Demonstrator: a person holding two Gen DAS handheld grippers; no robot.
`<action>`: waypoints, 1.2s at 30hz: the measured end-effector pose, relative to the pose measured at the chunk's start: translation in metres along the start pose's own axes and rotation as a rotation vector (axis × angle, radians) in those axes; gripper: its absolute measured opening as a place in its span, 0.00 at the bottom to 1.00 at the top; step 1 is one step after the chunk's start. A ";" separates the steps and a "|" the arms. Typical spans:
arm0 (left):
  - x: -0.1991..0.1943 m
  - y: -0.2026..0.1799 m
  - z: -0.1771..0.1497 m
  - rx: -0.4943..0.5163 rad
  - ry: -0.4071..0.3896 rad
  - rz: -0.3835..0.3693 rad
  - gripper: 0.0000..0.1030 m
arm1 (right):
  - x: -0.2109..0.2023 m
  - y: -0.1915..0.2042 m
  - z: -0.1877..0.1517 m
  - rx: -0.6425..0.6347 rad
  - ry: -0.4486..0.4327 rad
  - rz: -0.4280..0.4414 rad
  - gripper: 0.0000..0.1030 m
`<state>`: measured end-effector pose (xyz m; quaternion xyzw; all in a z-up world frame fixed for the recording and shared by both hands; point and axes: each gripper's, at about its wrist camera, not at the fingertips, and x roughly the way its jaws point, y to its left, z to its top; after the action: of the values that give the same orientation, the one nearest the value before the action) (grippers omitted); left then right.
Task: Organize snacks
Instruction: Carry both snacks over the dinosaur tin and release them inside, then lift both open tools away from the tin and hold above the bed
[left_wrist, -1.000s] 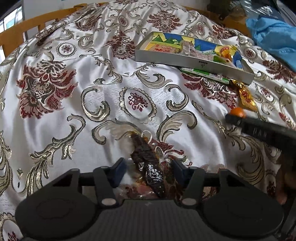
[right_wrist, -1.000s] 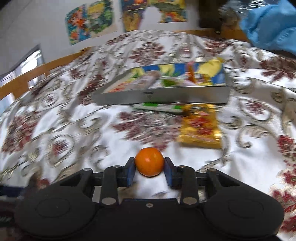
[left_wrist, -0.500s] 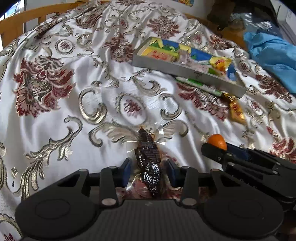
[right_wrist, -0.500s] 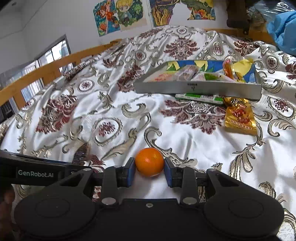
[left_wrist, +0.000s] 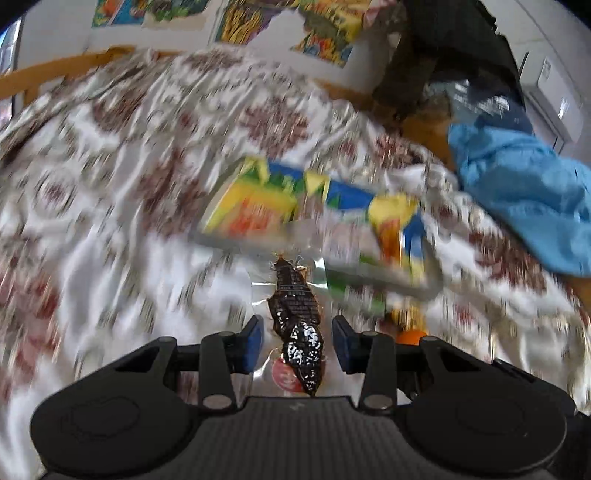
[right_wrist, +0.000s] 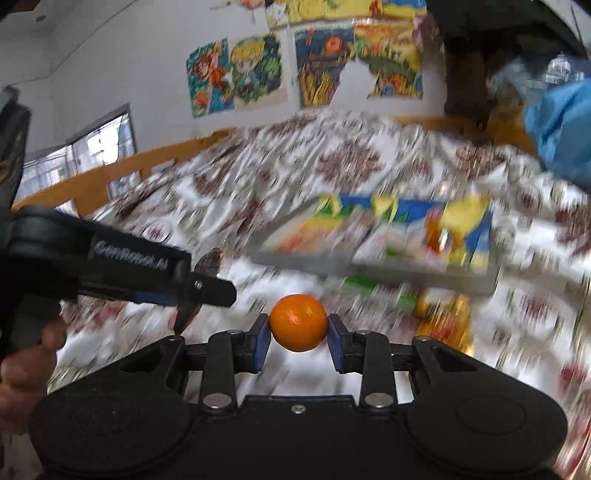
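The left tool now carries the dark snack packet lifted clear of the patterned bedspread. A second ago the packet lay on the cloth between wider-set blue pads; the jaws have just been closing and now pinch its clear wrapper, with the packet's dark length jutting forward past the fingertips. Ahead of this tool, the colourful snack tray looms nearer than before, blurred.

The right tool grips the small orange between partly closed pads, as it did earlier, now raised off the bedspread. The tray lies ahead and right of it; a golden packet lies nearer, to the right. The left tool shows to its left.
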<state>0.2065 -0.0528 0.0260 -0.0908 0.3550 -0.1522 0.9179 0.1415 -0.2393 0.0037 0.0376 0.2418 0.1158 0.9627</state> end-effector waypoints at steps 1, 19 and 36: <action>0.010 -0.003 0.015 0.013 -0.015 -0.004 0.42 | 0.010 -0.008 0.011 0.002 -0.012 -0.013 0.34; 0.167 0.008 0.102 0.098 -0.029 0.112 0.43 | 0.159 -0.088 0.057 0.075 0.038 -0.219 0.34; 0.157 0.005 0.085 0.120 -0.031 0.184 0.89 | 0.127 -0.071 0.058 0.028 -0.021 -0.241 0.85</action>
<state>0.3755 -0.0970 -0.0112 -0.0053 0.3379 -0.0869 0.9371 0.2924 -0.2784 -0.0121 0.0227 0.2362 -0.0047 0.9714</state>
